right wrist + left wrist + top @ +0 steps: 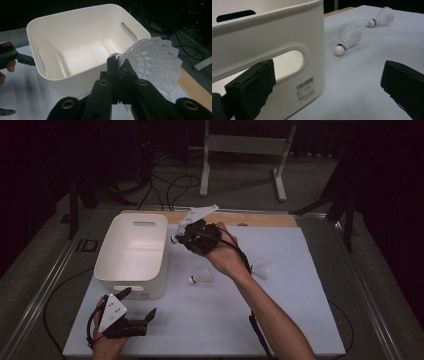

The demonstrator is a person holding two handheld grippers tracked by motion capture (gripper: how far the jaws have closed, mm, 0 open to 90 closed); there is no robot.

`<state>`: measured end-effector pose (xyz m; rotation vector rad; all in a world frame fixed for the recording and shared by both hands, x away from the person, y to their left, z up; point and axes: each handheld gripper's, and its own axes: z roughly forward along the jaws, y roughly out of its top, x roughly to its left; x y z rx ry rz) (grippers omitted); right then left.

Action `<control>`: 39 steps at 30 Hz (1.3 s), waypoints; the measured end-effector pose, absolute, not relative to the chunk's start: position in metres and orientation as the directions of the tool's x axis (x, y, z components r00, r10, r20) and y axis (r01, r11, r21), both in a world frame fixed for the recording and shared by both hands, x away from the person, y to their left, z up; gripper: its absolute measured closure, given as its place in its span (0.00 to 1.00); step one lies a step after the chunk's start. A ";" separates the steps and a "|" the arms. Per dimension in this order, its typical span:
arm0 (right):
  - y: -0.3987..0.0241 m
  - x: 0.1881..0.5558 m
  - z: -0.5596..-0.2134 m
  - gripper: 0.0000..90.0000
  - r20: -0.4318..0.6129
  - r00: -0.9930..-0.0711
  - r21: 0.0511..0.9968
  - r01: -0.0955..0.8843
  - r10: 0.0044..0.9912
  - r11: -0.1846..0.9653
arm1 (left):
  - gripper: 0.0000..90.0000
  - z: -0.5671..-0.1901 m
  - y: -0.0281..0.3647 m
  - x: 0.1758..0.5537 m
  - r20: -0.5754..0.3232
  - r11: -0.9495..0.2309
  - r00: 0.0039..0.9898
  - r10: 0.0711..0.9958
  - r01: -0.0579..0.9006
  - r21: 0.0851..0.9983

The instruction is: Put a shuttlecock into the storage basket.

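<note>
right gripper [117, 62] clamps a shuttlecock [152, 62] beside the white bin [75, 32]; left gripper [327, 85] agape

High view: overhead, facing forward across tabletop [210, 320]. Left claw view: low, close against bin [262, 37] wall. Right claw view: above bin's rim. All 3 share bin.

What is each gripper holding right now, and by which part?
The right gripper is shut on a shuttlecock, pinched near its cork end, beside the white bin. The left gripper is open and holds nothing.
</note>
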<state>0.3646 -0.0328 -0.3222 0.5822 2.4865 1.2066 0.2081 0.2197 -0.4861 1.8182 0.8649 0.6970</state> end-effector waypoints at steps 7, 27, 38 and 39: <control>-0.028 0.363 -0.323 0.99 -0.102 -0.871 0.798 0.217 0.481 0.563 | 0.00 -0.486 0.220 0.208 0.084 -0.280 0.585 0.807 0.253 0.926; -0.014 0.359 -0.327 0.99 -0.106 -0.886 0.793 0.199 0.452 0.576 | 0.00 -0.486 0.219 0.208 0.083 -0.279 0.585 0.807 0.254 0.926; -0.007 0.359 -0.331 0.99 -0.101 -0.887 0.788 0.205 0.450 0.581 | 0.00 -0.486 0.219 0.208 0.084 -0.279 0.584 0.807 0.252 0.927; -0.006 0.359 -0.331 0.99 -0.101 -0.888 0.788 0.203 0.448 0.582 | 0.00 -0.486 0.219 0.208 0.084 -0.279 0.584 0.807 0.252 0.927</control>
